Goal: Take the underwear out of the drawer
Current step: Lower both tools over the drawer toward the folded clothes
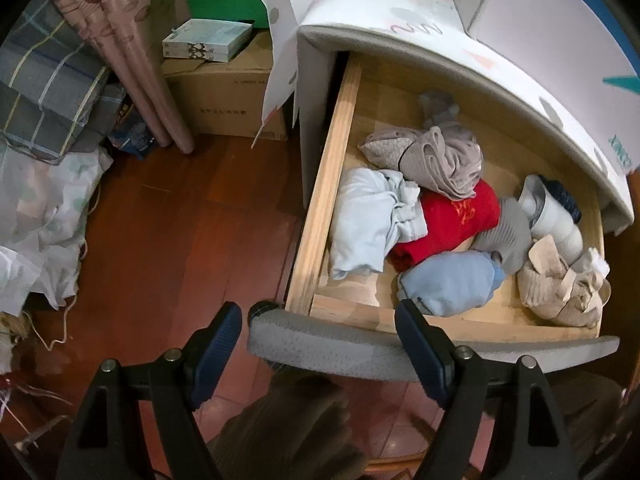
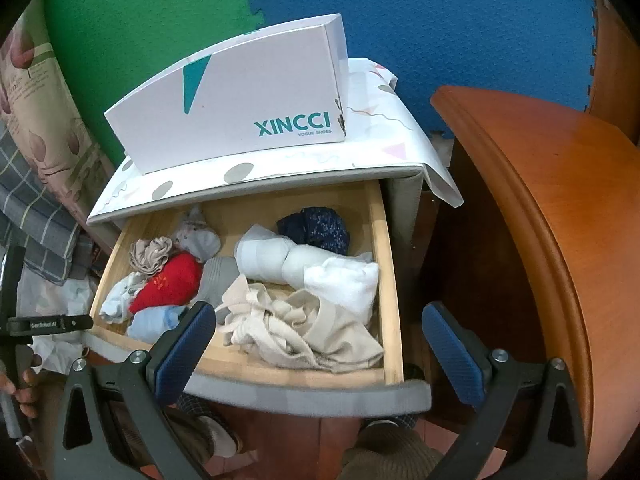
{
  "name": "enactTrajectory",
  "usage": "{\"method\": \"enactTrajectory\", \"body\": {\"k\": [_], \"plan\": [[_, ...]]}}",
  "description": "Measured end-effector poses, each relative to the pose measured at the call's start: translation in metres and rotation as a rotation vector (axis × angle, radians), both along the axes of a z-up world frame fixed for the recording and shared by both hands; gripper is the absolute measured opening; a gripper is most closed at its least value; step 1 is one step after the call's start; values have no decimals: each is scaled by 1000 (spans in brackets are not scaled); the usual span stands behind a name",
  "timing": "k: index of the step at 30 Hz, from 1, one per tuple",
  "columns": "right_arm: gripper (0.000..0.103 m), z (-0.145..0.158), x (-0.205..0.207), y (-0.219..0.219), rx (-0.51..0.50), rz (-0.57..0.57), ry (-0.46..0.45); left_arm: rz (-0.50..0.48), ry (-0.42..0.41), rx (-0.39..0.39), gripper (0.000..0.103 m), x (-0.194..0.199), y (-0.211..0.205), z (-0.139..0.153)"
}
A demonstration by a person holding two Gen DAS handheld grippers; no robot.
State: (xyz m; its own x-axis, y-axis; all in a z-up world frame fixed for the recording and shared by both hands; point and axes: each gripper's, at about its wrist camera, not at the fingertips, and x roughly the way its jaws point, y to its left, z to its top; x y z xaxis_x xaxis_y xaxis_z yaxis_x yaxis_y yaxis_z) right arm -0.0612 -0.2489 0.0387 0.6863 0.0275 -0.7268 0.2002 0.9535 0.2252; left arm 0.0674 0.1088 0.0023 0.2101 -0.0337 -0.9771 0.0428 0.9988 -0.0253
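drawer (image 2: pixel 394 280) stands pulled out, exposing the underwear (image 2: pixel 304 324); left gripper (image 1: pixel 320 332) and right gripper (image 2: pixel 318 332) hover, jaws apart, holding nothing.

One drawer (image 2: pixel 390 280), one shoebox (image 2: pixel 236 108), two grippers (image 1: pixel 320 344) (image 2: pixel 320 344)

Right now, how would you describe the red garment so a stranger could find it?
Look in the open wooden drawer under the white shoe box. Left of middle lies the red garment, folded, with orange markings. It is the only bright red piece among pale blue, grey and beige ones.
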Motion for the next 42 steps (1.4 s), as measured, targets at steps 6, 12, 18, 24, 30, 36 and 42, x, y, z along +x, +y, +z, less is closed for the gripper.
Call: {"method": "enactTrajectory", "body": {"k": [6, 12, 18, 24, 30, 36, 42], "plan": [[102, 0, 1, 0, 7, 1, 1, -20, 30, 18, 82, -5, -3, 0], [102, -1, 1, 2, 5, 8, 4, -25, 31, 24, 82, -7, -4, -1], [102, -2, 2, 1, 16, 10, 11, -39, 26, 1, 82, -6, -4, -2], [102, -6, 5, 3, 17, 32, 42, -87, 1, -33, 81, -8, -9, 5], [102, -13, 16, 3, 45, 61, 131, -144, -68, -38, 81, -12, -20, 19], [102, -20, 44, 7, 109, 126, 319, -212, -101, -84, 81, -15, -40, 29], [102, -39, 68, 22, 124, 161, 494, -243, -41, -154, 81, -16, -58, 19]]}}
